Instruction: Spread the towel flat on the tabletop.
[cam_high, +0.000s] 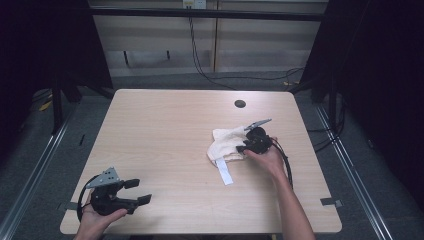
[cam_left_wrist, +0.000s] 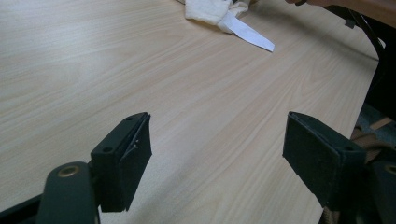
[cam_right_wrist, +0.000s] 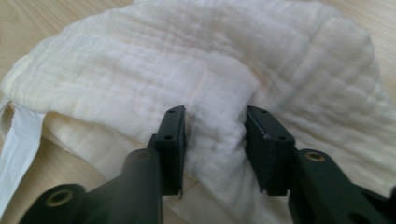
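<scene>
A crumpled cream cloth with a white strip hanging off its near side lies right of the table's middle. My right gripper reaches into it from the right. In the right gripper view the jaws of that gripper pinch a raised fold of the cloth, which bulges between both pads, and the strip trails at the left. My left gripper rests at the near left corner, open and holding nothing. Its jaws stand wide over bare wood, with the cloth far ahead.
The light wooden table has a dark round cable hole near its far edge. Black cables run over the floor behind it. Dark curtains flank both sides.
</scene>
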